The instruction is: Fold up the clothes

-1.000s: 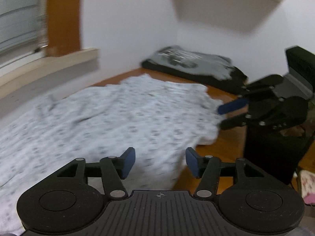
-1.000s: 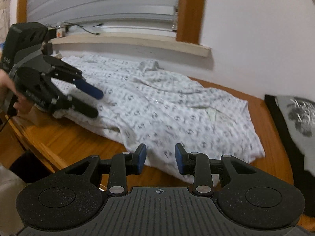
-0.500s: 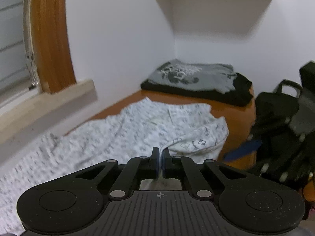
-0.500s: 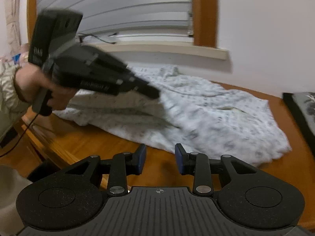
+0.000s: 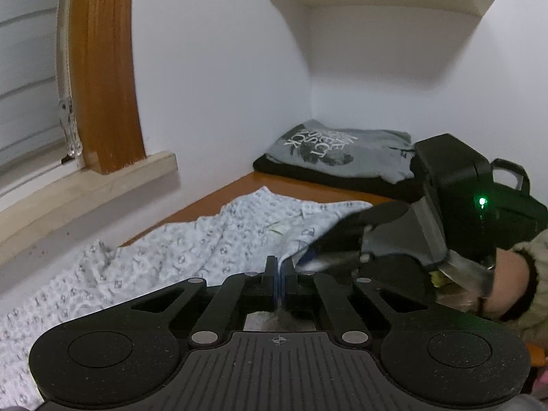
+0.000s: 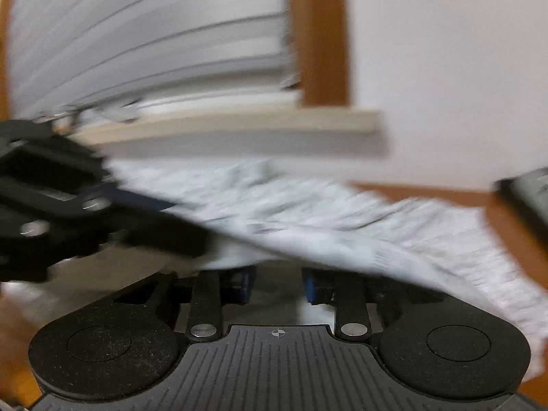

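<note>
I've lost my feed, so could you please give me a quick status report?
Left claw shut on patterned white shirt. Right claw closing, shirt hem between its jaws, grip unclear. Folded grey T-shirt stacked clear in corner.

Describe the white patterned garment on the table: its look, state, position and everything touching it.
The white patterned garment is thin, soft-looking cloth printed with small grey motifs, lying spread and rumpled on the wooden table below the windowsill. Its near edge is lifted, pinched between the shut pads of the left hand-held gripper. The right hand-held gripper sits at that same raised edge, jaws apart and just closing; blur hides whether they press the cloth.
</note>
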The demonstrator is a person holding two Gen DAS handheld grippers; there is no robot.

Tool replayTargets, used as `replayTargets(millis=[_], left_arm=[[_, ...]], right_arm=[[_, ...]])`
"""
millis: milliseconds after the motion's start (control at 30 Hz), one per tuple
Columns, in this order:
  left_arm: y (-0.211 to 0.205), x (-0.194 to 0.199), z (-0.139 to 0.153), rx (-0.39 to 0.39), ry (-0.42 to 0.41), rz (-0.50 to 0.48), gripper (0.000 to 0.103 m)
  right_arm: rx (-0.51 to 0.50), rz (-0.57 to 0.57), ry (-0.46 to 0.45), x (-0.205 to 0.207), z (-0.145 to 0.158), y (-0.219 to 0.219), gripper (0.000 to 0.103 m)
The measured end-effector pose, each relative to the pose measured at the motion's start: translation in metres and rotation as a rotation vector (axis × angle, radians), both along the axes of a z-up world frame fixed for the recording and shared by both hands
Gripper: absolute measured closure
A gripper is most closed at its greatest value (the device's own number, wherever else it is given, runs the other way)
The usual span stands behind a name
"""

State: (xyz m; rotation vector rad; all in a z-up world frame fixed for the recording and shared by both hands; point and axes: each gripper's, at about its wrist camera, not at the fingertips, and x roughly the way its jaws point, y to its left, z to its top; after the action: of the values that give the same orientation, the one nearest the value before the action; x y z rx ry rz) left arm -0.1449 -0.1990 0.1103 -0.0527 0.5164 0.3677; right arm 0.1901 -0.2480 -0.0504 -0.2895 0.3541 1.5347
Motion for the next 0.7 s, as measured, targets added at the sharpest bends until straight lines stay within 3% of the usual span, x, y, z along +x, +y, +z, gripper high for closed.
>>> replayTargets(millis=[133,200,267,500,600,700], left_arm=[[0.000,-0.001,-0.012,-0.067,0.018,-0.023,0.100],[0.001,-0.004,-0.017,-0.101,0.020,-0.031,0.094],[0.003,-0.011,-0.018,-0.118,0.007,-0.020,0.078],[0.043,-0.041,-0.010,-0.083,-0.012,0.136,0.061],[0.069,-0.056,-0.018,-0.099,0.021,0.215,0.060],[0.087,-0.071,-0.027,-0.121,0.035,0.265,0.050]], right_arm=[[-0.054,-0.025,-0.035,0.012,-0.008,-0.016,0.077],[-0.067,-0.047,-0.035,0.024,-0.009,-0.028,0.077],[-0.081,-0.076,-0.022,0.042,-0.009,-0.040,0.078],[-0.113,-0.111,0.014,0.090,-0.008,-0.083,0.073],[-0.106,-0.107,0.080,0.105,-0.005,-0.101,0.071],[-0.089,-0.123,0.104,0.109,0.001,-0.111,0.065]])
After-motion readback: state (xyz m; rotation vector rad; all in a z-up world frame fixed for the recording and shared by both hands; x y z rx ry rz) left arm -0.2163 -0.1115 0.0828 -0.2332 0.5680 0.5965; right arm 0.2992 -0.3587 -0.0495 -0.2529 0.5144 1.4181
